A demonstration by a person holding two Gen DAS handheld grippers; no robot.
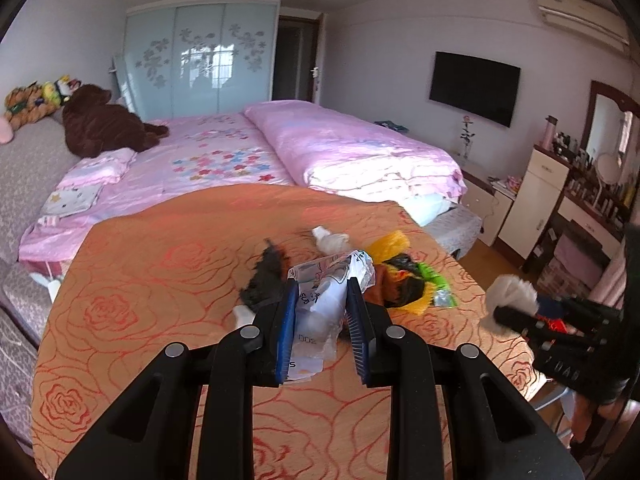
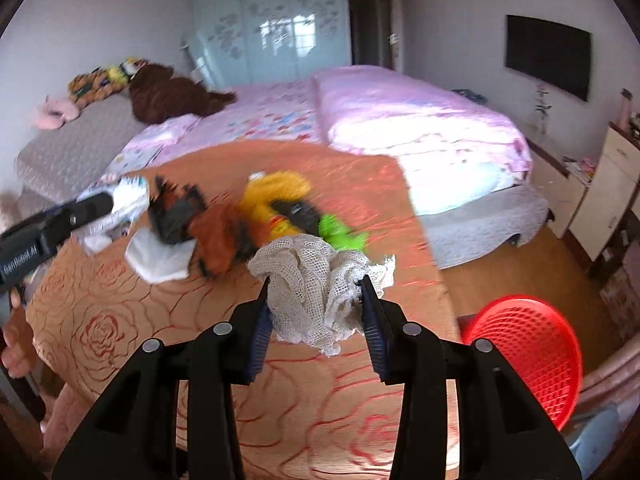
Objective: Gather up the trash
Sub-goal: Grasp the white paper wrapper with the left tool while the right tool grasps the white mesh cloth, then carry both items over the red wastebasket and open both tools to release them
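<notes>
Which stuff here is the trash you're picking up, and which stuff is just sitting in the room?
Trash job:
- clear plastic wrapper, held in the left gripper
- white mesh rag, held in the right gripper
- yellow bag, green scrap and white tissue on the orange tablecloth
- red basket

Just sitting there:
- brown teddy bear
- pink quilt
- TV

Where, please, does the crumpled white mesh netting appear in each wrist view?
Left wrist: crumpled white mesh netting at far right, held in the right gripper.
Right wrist: lower centre, clamped in that gripper.
Shared landmark: yellow wrapper.
</notes>
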